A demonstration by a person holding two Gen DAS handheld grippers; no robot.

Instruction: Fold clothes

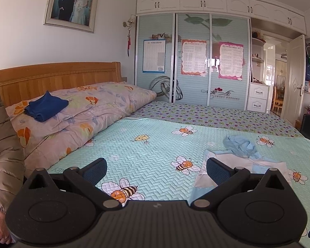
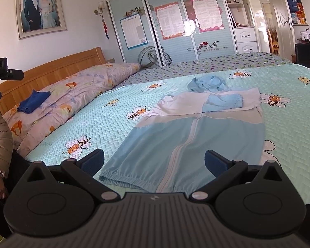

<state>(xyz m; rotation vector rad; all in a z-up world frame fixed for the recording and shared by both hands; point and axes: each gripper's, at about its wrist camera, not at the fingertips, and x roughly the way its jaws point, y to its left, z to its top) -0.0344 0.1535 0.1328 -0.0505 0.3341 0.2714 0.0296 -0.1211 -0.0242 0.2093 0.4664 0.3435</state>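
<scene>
Light-blue jacket (image 2: 188, 132) lying flat on the bee-print bedspread (image 2: 117, 122), with the left gripper (image 1: 156, 170) and right gripper (image 2: 154, 160) both spread wide, empty, above the bedspread's near edge.

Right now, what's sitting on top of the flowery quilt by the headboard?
A folded dark blue cloth lies on top of the flowery quilt, near its headboard end. Nothing else shows on it. Whatever lies under the quilt is covered, so I can't tell.

left tongs (image 1: 156, 170) spread, right tongs (image 2: 154, 161) spread
</scene>
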